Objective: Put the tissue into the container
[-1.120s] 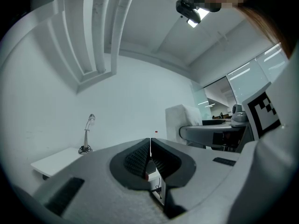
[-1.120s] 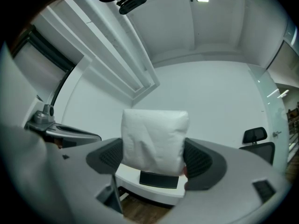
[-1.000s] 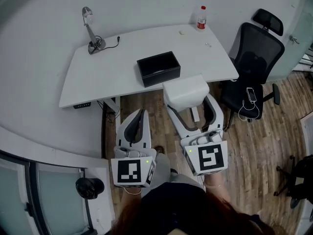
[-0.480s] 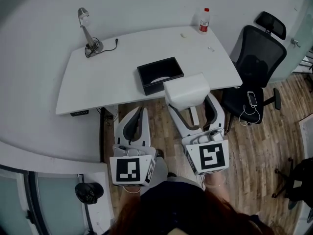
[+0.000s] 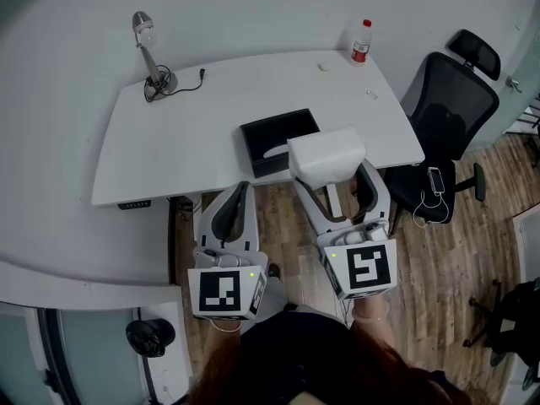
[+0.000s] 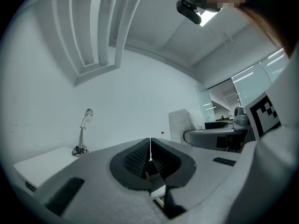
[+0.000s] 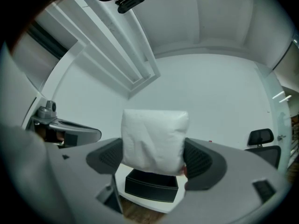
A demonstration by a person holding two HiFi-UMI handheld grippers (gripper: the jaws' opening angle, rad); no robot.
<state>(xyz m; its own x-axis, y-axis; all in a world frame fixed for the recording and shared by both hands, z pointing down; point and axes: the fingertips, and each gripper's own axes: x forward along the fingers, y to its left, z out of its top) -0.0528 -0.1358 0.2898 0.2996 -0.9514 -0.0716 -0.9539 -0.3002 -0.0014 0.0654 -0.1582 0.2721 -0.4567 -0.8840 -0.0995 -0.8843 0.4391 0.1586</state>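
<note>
From the head view: clamping a white tissue [image 5: 327, 153] in the right gripper [image 5: 339, 174], jaws spread wide and pressed on its left and right sides. Holding it in the air at the near edge of the white counter [image 5: 186, 133], just right of and nearer than the black container [image 5: 263, 165], overlapping its near right corner. Keeping the left gripper [image 5: 239, 194] lower and to the left, over the wooden floor [image 5: 447, 260], short of the counter edge. Farther off on the counter, a desk lamp [image 5: 150, 53] at far left and a bottle [image 5: 361, 42] at far right. To the right, a black office chair [image 5: 447, 116].

From the left gripper view: jaws pressed together on nothing, only a thin seam between them [image 6: 150, 146]. Beyond, to the left, the lamp [image 6: 83, 134] on the counter [image 6: 42, 162]; to the right, the tissue [image 6: 185, 124].

From the right gripper view: gripping the tissue [image 7: 154, 139] squarely between both pads, filling the gap. Below and beyond it, the open container [image 7: 152, 188] on the counter [image 7: 122, 174], apart from the tissue. At far right, the chair [image 7: 260, 136].
</note>
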